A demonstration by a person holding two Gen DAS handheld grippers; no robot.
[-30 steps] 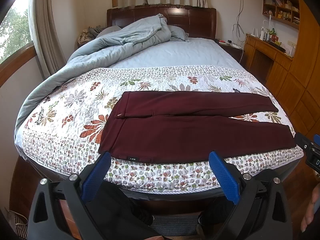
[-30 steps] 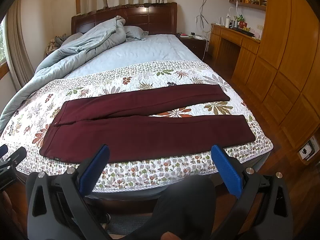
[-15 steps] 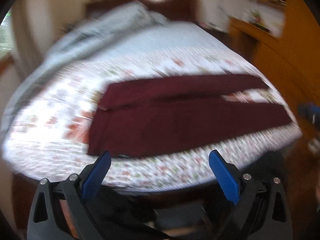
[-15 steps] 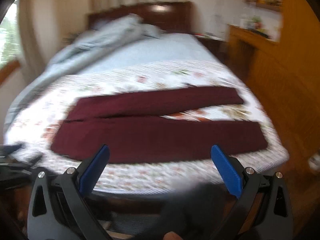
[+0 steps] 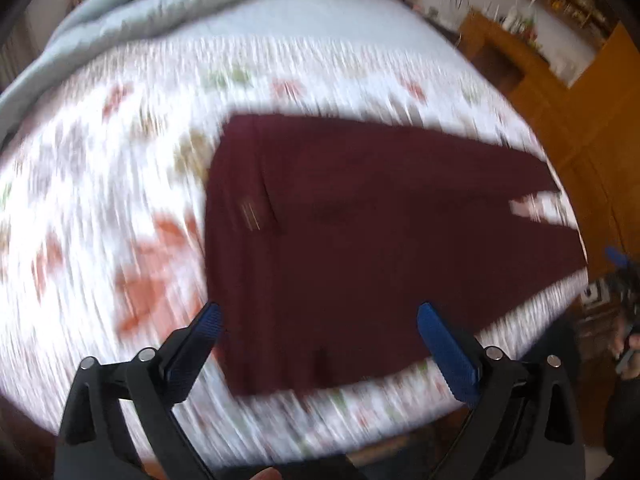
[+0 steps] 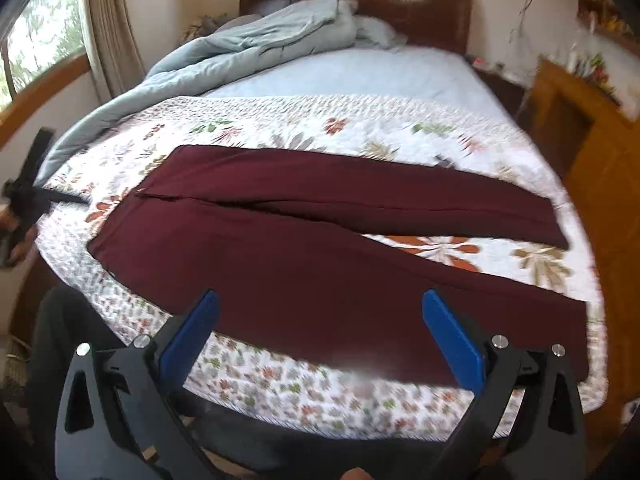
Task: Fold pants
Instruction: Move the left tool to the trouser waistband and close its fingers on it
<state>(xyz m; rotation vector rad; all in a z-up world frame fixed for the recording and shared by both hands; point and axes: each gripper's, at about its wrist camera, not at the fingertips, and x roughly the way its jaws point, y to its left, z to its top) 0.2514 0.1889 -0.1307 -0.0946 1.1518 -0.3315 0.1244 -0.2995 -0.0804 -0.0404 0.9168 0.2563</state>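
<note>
My left gripper [image 5: 318, 312] has its blue pads spread wide apart with nothing between them, hanging over the waist end of the pants [image 5: 360, 232]. My right gripper [image 6: 320, 300] is just as wide open and empty, hovering above the near leg toward its hem.

The pants [image 6: 304, 240] lie flat on the flowered quilt [image 6: 360, 124] at the foot of the bed, waistband to my left, legs running to my right. The two legs are parted in a narrow V, with a strip of quilt showing between them near the hems; the near leg runs along close to the edge of the bed. A rumpled grey-blue duvet [image 6: 248, 44] is heaped well behind, clear of the work.

The left view is badly smeared, so I cannot read the waistband detail there beyond a small pale label.

I judge this cloth to be soft, light and limp, a knit that will drape and sag from any point I pinch, with no stiffness to carry a fold by itself. It looks matte, so it should cling to the quilt, not slide. Nothing has been folded yet. I would take the near corner of the waistband in my left and the near hem in my right, pinching through both layers right at the edge, then lift together so the leg swings over evenly onto the far one
</note>
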